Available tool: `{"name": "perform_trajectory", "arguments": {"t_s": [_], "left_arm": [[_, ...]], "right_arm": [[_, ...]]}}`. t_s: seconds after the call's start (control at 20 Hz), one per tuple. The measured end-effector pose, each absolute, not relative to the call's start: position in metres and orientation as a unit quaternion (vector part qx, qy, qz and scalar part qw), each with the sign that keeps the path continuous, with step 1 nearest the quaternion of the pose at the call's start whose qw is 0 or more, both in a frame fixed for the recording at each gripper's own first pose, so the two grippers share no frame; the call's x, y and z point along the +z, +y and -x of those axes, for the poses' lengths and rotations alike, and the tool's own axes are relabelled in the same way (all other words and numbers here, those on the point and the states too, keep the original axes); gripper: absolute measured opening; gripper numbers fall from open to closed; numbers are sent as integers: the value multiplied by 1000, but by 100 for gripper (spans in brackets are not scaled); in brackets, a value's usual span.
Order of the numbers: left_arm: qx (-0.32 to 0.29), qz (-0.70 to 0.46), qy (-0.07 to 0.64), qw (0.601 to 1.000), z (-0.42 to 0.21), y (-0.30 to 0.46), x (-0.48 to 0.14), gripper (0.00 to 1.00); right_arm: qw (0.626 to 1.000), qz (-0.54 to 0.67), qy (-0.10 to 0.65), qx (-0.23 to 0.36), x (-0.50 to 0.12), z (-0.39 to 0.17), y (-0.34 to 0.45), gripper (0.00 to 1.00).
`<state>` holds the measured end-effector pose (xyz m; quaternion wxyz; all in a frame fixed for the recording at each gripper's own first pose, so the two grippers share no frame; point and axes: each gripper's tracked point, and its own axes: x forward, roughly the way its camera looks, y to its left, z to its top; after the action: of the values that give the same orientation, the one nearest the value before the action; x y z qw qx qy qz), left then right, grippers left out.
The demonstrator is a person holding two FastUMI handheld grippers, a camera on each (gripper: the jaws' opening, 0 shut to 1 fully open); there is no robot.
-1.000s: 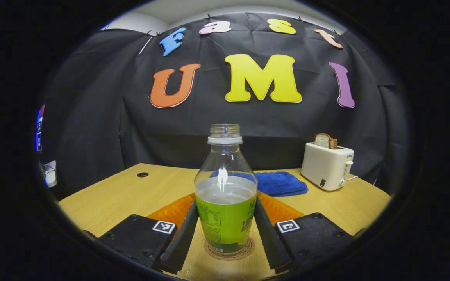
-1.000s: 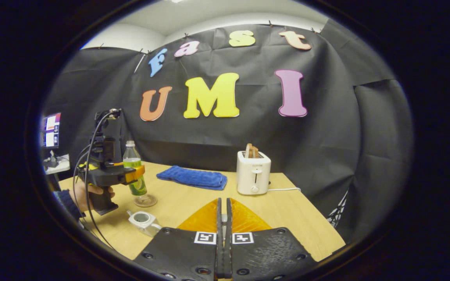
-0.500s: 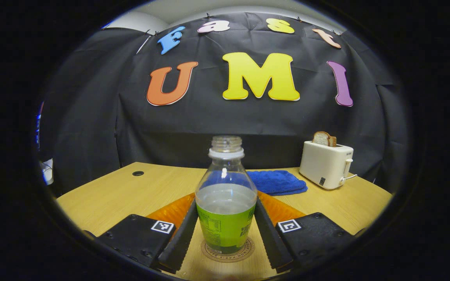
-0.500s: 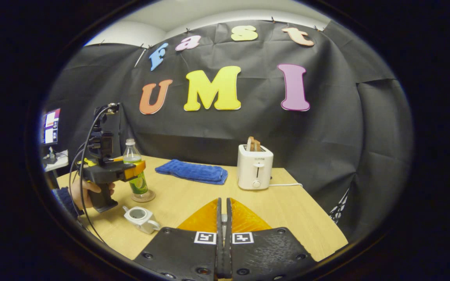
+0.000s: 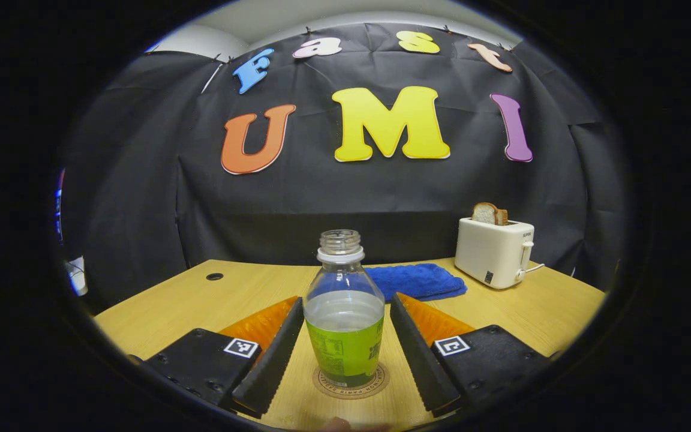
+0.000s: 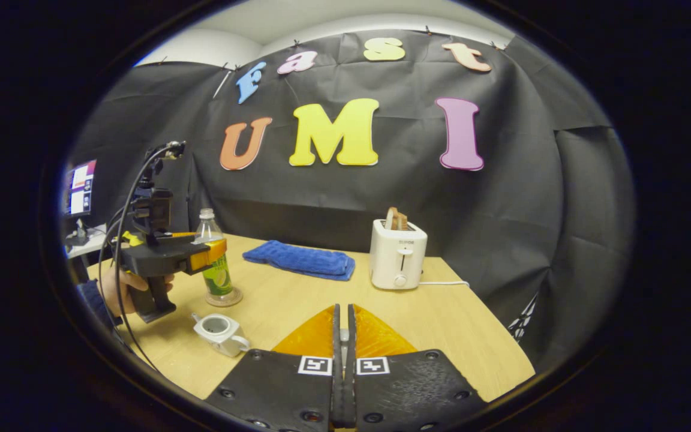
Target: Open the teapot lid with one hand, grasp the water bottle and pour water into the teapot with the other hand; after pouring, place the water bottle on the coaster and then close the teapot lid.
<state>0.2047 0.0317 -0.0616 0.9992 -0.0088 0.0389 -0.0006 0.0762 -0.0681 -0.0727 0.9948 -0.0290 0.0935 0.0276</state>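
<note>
Now the water bottle [image 5: 344,321] stands upright on the coaster [image 5: 350,384], between the spread fingers of the left gripper [image 5: 345,345], touching neither; the right gripper [image 6: 343,336] is pressed together.

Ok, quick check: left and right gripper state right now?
Left gripper: open, its fingers apart from the water bottle, which stands on the coaster.
Right gripper: closed; whether it pinches anything cannot be told.

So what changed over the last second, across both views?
The left gripper let go of the water bottle and drew back, its fingers now clear of it. The bottle stays upright on the coaster. The right gripper stayed shut, and the teapot is still lidless.
</note>
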Motion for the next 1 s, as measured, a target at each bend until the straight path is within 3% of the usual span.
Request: {"name": "perform_trajectory", "arguments": {"t_s": [0.4,0.7,1.0], "left_arm": [[-35,6,12,999,-155,20,-21,94],[-4,3,-23,1000,-98,44,14,94],[1,7,37,999,-54,63,-11,95]], "right_arm": [[993,40,86,68,-74,-72,-27,0],[990,12,80,111,-79,-73,23,0],[987,-34,48,153,-72,-84,73,0]]}}
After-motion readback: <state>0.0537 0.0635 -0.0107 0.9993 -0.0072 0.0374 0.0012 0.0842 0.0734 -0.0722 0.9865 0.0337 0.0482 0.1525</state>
